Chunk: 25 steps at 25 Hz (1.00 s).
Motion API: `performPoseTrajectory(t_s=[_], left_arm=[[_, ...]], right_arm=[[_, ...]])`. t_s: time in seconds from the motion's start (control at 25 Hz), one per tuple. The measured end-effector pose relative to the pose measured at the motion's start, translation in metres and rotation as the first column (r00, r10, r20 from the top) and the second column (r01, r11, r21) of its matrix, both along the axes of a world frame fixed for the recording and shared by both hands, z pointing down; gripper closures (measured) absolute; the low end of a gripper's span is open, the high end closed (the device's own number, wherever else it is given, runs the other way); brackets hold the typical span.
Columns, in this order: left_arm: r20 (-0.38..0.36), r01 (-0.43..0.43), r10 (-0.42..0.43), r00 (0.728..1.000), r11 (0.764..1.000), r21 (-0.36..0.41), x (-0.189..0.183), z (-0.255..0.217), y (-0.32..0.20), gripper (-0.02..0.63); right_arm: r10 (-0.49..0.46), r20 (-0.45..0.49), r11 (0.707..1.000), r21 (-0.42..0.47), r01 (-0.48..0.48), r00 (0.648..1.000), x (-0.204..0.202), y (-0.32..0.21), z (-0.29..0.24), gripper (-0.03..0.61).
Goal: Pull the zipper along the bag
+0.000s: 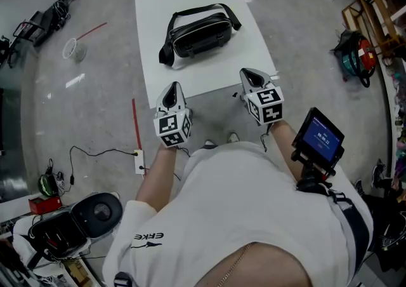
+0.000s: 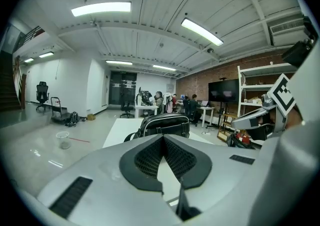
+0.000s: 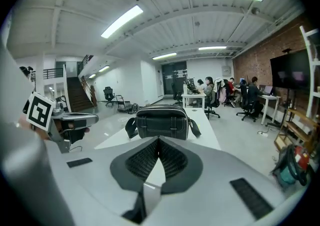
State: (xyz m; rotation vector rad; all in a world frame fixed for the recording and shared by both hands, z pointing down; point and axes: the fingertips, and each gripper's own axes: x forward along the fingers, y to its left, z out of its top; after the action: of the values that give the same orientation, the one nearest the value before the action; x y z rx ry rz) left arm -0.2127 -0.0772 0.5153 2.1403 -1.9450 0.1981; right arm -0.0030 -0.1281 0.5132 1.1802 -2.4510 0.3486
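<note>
Left gripper: at the near edge of the table, toward its left corner. The jaws meet at the tips and nothing is caught between them.
Right gripper: at the same near edge, toward the right corner. Its jaws are also closed tip to tip and it carries nothing.
Bag: black, standing on the table's far half and roughly centred. Its long side faces the grippers and it is well apart from both.
Strap: arcs behind the bag and drops onto the table at the bag's left end.
Zipper: probably runs along the bag's top. The slider is too small to make out, so I cannot tell which end it sits at or whether the bag is open or closed.
Handling: judged light and soft-walled with a smooth, leather-like skin. It would likely slide on the table or buckle under a one-sided tug.
Where to hold: brace one end of the bag beside the zipper line, and pinch the small pull tab squarely, since it looks thin and slippery.
</note>
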Motion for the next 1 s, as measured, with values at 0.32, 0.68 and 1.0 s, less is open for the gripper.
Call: performPoseTrajectory(t_s=[0.32,0.68,1.0], left_arm=[[-0.009,-0.038,0.038,0.999,0.999,-0.002,0.006,-0.006,-0.007,0.611],[-0.024,-0.064,0.064,0.998,0.998,-0.010,0.016,-0.002,-0.010,0.611],[-0.037,-0.057,0.057,0.998,0.998,-0.004,0.017,-0.002,-0.010,0.611]], right_arm=[[0.002,-0.005,1.000,-0.007,-0.002,1.000,-0.005,0.004,-0.005,0.575],[0.013,-0.003,1.000,-0.014,-0.013,1.000,-0.001,0.004,-0.003,0.574],[0.010,0.004,1.000,-0.016,-0.010,1.000,-0.003,0.004,-0.003,0.575]])
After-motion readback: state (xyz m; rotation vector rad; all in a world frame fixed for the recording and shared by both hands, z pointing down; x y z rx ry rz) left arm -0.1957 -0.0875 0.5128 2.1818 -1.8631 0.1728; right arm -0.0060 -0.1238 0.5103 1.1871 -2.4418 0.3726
